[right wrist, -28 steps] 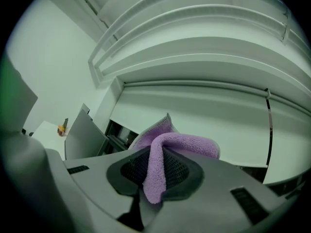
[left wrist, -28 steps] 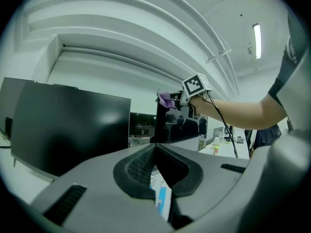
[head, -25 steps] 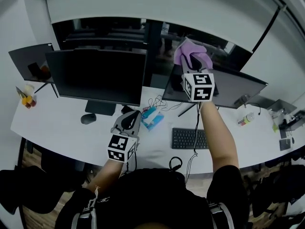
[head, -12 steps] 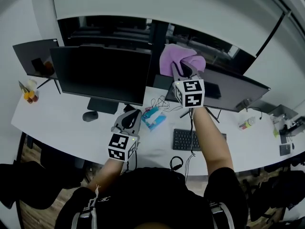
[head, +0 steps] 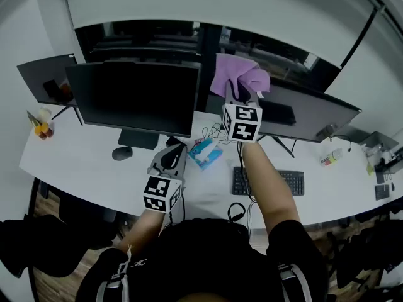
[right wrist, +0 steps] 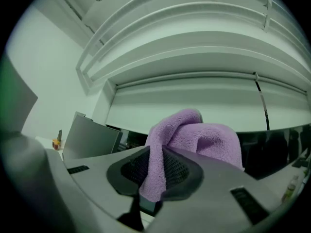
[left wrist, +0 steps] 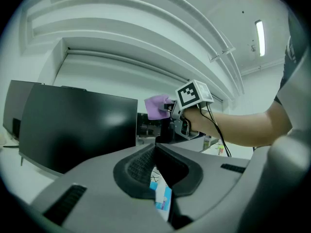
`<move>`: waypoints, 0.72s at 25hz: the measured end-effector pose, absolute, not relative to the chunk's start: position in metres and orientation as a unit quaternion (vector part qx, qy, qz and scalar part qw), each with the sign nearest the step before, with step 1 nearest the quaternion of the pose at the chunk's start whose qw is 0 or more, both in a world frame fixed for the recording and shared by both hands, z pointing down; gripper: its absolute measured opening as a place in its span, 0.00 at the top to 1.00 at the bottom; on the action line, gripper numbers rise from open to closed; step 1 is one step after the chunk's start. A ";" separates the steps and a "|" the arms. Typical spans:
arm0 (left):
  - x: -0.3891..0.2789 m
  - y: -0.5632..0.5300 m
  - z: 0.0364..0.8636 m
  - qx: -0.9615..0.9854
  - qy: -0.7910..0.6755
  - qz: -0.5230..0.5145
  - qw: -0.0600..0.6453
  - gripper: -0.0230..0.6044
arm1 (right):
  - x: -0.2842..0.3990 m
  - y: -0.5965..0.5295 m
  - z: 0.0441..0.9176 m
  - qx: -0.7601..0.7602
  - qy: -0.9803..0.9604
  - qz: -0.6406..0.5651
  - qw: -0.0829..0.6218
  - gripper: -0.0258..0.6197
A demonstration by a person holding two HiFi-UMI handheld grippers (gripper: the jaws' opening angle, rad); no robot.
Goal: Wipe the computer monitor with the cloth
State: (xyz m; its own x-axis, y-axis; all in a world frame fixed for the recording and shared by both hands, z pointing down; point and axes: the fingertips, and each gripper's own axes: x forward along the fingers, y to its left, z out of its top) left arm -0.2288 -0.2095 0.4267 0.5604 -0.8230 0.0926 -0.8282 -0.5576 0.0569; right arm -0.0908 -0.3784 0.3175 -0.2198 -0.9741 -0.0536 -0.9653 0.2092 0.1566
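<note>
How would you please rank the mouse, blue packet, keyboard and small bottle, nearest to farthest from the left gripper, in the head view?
From the left gripper:
1. Blue packet, just to its right.
2. Mouse, to its left.
3. Keyboard, farther to the right.
4. Small bottle, at the far right.

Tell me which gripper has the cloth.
The right gripper, held high, jaws clamped on the purple cloth; the left gripper sits low, holding nothing.
</note>
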 end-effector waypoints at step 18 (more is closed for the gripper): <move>-0.225 -0.210 0.432 0.884 -0.463 0.033 0.049 0.94 | -0.079 -0.390 0.391 0.633 -0.773 0.013 0.047 0.85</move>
